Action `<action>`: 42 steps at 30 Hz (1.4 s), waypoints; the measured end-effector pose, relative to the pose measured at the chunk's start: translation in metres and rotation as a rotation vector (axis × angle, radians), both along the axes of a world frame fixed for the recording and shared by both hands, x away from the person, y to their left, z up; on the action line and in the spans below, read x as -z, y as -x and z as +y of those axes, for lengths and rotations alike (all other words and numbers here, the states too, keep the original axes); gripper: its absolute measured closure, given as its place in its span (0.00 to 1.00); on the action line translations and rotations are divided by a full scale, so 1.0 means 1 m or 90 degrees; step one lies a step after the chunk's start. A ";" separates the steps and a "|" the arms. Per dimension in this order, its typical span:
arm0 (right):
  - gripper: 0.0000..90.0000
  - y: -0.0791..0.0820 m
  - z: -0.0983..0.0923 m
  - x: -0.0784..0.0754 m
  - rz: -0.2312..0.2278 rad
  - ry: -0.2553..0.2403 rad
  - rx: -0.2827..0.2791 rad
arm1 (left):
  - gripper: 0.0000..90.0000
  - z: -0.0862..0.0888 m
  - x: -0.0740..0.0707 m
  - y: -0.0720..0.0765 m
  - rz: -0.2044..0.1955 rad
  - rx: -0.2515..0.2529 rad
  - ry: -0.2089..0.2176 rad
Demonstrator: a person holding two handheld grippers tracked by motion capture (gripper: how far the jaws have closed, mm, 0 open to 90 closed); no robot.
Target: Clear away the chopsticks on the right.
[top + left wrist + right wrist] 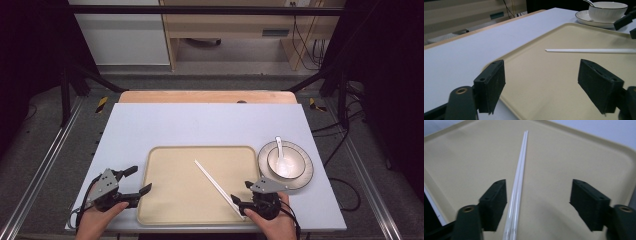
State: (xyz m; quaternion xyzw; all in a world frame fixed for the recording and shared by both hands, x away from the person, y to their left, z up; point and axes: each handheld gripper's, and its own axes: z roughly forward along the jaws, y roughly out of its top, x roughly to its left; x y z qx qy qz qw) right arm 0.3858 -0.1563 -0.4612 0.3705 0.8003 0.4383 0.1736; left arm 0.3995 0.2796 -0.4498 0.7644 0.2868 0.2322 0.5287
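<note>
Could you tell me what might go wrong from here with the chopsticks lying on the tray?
1. The white chopsticks lie between the open pads of the right gripper, close beside one pad; a sideways nudge could roll them apart or knock them askew on the smooth tray.
2. Their near ends reach the tray's front rim by that gripper, so pulling back carelessly could drag them over the edge.
3. The bowl with its spoon stands close to the right hand.

Beyond the far table edge (207,96), grey floor (200,80) across the frame's middle, white cabinet (120,37) at upper left, light wooden furniture (235,25) at upper centre with cables (305,45) alongside, black frame posts (65,90) flanking both dark sides.
</note>
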 end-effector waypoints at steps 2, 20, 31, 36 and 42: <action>0.19 -0.007 0.000 -0.004 -0.024 0.010 -0.009 | 0.34 -0.011 -0.003 -0.001 0.024 0.008 -0.011; 0.11 -0.025 -0.028 -0.015 -0.122 -0.012 0.015 | 0.98 -0.098 0.003 -0.041 0.149 0.071 -0.130; 0.09 -0.011 -0.042 -0.013 -0.123 -0.051 0.051 | 1.00 -0.132 0.010 -0.058 0.185 0.051 -0.180; 0.09 -0.014 -0.047 -0.013 -0.142 -0.053 0.070 | 1.00 -0.137 0.010 -0.065 0.191 0.052 -0.180; 0.07 -0.014 -0.052 -0.015 -0.157 -0.061 0.091 | 1.00 -0.142 0.012 -0.070 0.196 0.054 -0.189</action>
